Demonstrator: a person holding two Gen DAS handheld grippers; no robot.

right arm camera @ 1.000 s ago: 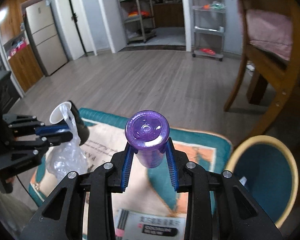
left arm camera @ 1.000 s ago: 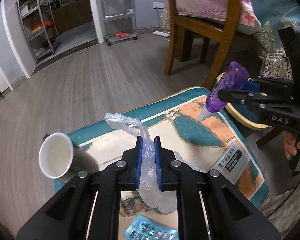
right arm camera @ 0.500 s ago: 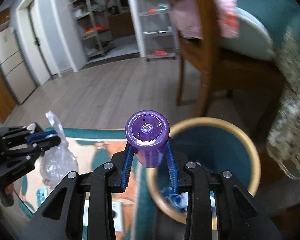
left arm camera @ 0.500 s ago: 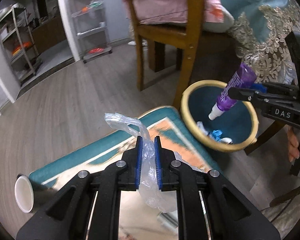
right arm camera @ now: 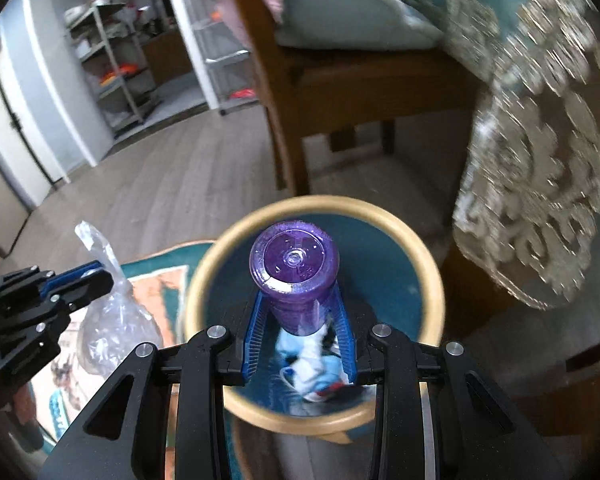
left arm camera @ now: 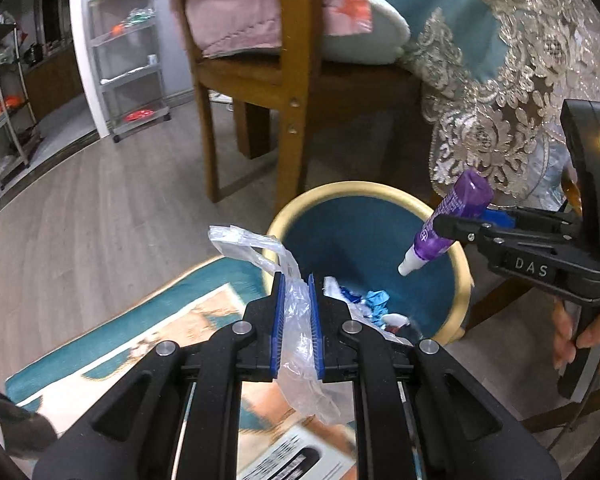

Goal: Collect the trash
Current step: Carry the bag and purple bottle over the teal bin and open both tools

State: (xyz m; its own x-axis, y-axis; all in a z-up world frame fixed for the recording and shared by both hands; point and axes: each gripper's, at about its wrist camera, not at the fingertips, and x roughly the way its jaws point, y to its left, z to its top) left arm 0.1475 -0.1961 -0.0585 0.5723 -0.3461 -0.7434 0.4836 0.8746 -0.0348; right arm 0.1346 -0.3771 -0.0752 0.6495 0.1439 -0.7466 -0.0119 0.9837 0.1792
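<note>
Right gripper [right arm camera: 300, 320] pinched purple tube [right arm camera: 294, 268] over bin [right arm camera: 204, 280], cap down. Left gripper [left arm camera: 298, 312] clamped bag [left arm camera: 300, 344] at bin's 8 o'clock rim. Best release tube centrally, then bring bag inward.

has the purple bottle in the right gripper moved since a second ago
Yes. The purple bottle, clamped in the right gripper, has travelled from over the rug to above the open trash bin.

Waste bin [right arm camera: 428, 276] mouth open, only crumpled trash [left arm camera: 374, 306] at its bottom. Wooden chair [left arm camera: 296, 92] legs crowd its far rim; lace tablecloth [right arm camera: 540, 184] overhangs beside it.
</note>
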